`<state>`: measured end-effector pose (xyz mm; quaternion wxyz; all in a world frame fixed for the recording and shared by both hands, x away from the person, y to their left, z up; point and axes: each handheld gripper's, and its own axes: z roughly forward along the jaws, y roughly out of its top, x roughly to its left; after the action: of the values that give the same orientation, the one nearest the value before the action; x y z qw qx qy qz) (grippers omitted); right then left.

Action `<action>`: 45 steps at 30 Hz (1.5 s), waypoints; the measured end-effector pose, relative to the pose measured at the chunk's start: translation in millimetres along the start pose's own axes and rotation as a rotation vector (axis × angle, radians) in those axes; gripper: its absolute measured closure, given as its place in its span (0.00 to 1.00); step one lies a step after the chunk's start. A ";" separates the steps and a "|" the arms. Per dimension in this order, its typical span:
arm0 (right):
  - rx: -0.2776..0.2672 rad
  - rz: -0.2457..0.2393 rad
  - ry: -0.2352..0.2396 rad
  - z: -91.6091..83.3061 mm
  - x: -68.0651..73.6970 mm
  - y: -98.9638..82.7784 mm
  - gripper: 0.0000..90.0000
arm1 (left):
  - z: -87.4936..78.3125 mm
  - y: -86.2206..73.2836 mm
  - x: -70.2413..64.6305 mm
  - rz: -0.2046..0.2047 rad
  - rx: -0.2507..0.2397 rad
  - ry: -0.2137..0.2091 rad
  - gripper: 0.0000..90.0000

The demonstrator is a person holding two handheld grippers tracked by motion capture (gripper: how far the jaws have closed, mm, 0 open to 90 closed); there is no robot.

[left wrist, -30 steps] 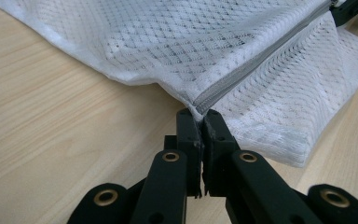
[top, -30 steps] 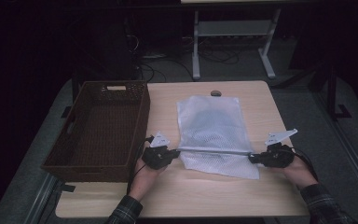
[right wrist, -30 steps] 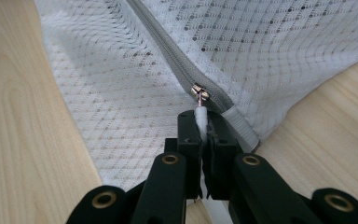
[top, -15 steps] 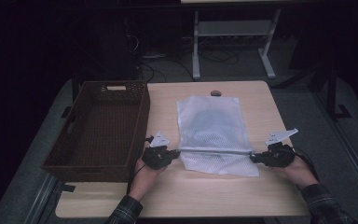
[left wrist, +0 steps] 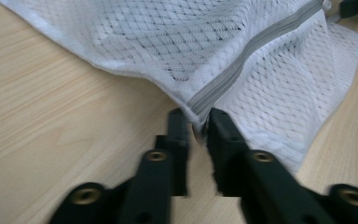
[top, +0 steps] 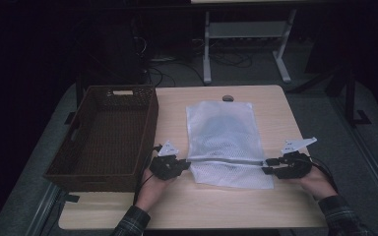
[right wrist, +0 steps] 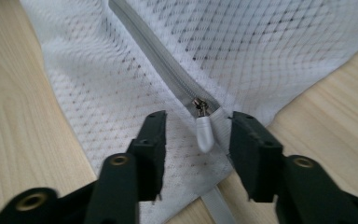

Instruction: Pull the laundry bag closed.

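Observation:
A white mesh laundry bag (top: 221,130) lies flat on the wooden table (top: 211,209), with a grey zipper (top: 226,162) running across its near part. My left gripper (top: 186,163) is at the zipper's left end. Its jaws have just been opening, and the bag's corner (left wrist: 196,122) sits in the narrow gap between them. My right gripper (top: 267,166) is at the right end. Its jaws have also just been opening and now stand wide apart around the pale zipper pull (right wrist: 204,133), which hangs free. The zipper (right wrist: 154,46) looks closed along its length.
A dark woven basket (top: 150,125) stands on the table's left side, close beside my left hand. A small dark round fitting (top: 228,98) sits at the table's far edge. White frame legs (top: 206,54) stand on the floor beyond the table.
Both hands have stayed where they were at the zipper's ends. The right gripper's jaws now show clearly parted, and the left ones slightly.

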<state>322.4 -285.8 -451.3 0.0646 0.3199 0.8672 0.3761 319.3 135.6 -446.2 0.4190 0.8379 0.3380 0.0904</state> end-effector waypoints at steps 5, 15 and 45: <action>-0.039 0.003 0.000 -3.3 0.8 -4.5 0.44 | -5.0 2.3 -2.3 0.008 -0.005 -0.024 0.51; -0.083 0.000 -0.021 -8.6 3.9 -7.2 0.30 | -7.9 6.3 -13.3 0.081 0.060 -0.029 0.18; -0.140 0.107 -0.159 -54.0 31.6 -71.9 0.14 | -42.3 -45.5 -40.9 0.124 0.076 -0.026 0.12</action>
<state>242.1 -336.5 -458.9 0.1353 0.3893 0.8126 0.4121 247.7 155.6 -448.8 0.3850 0.8735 0.2833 0.0923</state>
